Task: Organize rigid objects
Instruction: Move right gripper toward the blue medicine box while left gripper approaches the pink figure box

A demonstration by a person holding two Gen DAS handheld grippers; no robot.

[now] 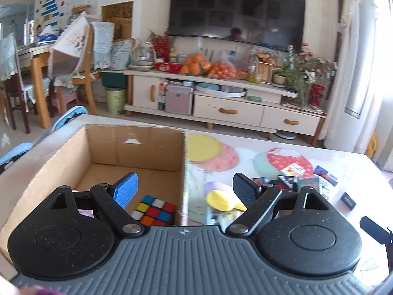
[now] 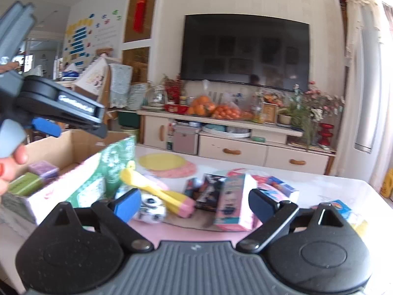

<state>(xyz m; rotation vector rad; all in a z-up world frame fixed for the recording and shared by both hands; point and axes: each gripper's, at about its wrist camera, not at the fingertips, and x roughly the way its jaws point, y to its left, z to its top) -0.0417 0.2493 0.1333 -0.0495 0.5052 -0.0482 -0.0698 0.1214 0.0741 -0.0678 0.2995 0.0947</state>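
- Far left on the surface: cardboard box, top open, serving as the collection bin; sits at the surface's left part so sorted pieces drop straight in.
- Inside the box, near its right wall: puzzle cube, mixed colour squares, black frame, lying flat on the box floor. Looks already sorted.
- Also in the box per the right wrist view: purple block and green block, side by side.
- Over the box: left tongs spread wide, nothing between the pads; straddling the box's right wall, likely just released or hovering.
- Just right of the box: white-green carton leaning against it, then yellow scoop-like toy on a pink piece; black-and-white ball beside it.
- Centre to right: right tongs wide apart, empty, aimed low at the loose pile; probably lining up the next pick.
- Further right: small printed boxes, upright or tipped, close together, unsorted.
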